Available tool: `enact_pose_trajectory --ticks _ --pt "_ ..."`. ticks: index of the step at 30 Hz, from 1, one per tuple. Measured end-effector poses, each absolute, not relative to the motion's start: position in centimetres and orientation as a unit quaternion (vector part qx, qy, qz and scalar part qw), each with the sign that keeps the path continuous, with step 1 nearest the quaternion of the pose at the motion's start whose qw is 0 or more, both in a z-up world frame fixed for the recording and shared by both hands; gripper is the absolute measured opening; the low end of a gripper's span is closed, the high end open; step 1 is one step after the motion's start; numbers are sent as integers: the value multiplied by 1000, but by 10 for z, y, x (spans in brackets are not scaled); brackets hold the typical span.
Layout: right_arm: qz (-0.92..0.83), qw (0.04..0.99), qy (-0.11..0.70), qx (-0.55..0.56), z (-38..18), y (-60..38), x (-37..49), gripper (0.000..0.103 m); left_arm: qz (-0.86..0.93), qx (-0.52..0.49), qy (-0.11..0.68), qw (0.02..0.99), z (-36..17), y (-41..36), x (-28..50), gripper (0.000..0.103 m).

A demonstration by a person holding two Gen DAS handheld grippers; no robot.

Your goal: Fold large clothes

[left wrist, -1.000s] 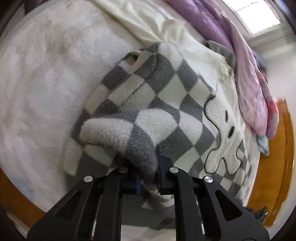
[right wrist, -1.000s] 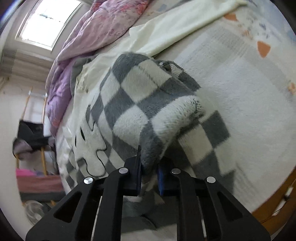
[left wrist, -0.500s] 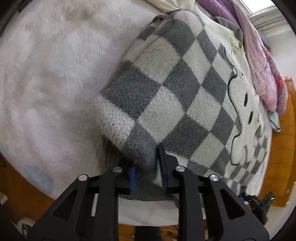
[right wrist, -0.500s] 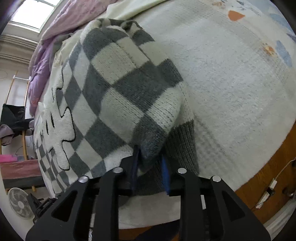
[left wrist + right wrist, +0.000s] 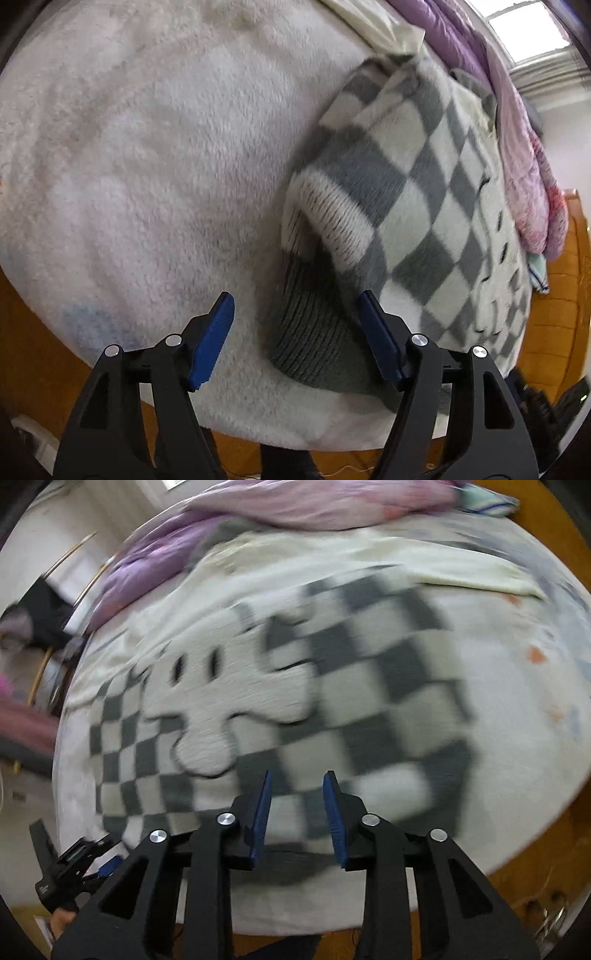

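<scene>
1 checkered sweater [image 5: 424, 192], 2 open-fingered claws: left claw [image 5: 295, 332], right claw [image 5: 297, 812]

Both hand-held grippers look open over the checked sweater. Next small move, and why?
Probably lower the left hand-held gripper onto the ribbed grey hem of the grey-and-white checked knit sweater and close. Its jaws stand wide open with the hem between them, unheld. The right hand-held gripper is also open and empty above the sweater; that view is blurred, so its target is unclear.

Both wrist cameras look down from close above the bed's near edge. The left faces the checkered sweater [image 5: 417, 192] by its near-left corner; the right faces its whole front [image 5: 332, 686], blurred.
</scene>
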State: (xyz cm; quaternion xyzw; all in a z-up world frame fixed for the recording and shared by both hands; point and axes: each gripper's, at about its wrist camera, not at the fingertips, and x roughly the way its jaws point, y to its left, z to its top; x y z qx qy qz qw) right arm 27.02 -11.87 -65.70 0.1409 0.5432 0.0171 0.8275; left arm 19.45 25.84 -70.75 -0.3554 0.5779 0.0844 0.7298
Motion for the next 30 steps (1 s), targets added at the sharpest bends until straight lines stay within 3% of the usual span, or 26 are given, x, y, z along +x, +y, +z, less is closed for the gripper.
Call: enact_pose_trajectory --ticks 7,9,11,12,13,17,25,30 --pt "63 790 592 144 -725 -73 290 24 83 -381 573 721 -720 259 195 69" --pt "52 771 610 174 -746 -79 291 24 70 -387 570 722 -720 258 195 59" --pt "56 774 610 162 -744 -77 292 23 52 -392 565 724 -720 250 201 29" --pt "57 776 608 157 -742 -76 292 23 46 -383 566 729 -719 247 204 18" --pt "59 778 606 152 -739 -76 290 24 40 -357 569 740 -714 242 208 14" --pt "68 787 595 150 -723 -79 279 25 42 -327 570 753 -694 235 209 11" --pt "229 816 517 119 -653 -22 247 59 -20 -344 540 768 -634 233 209 7" --pt "311 813 485 78 -647 26 235 69 -49 -370 525 765 -611 226 219 7"
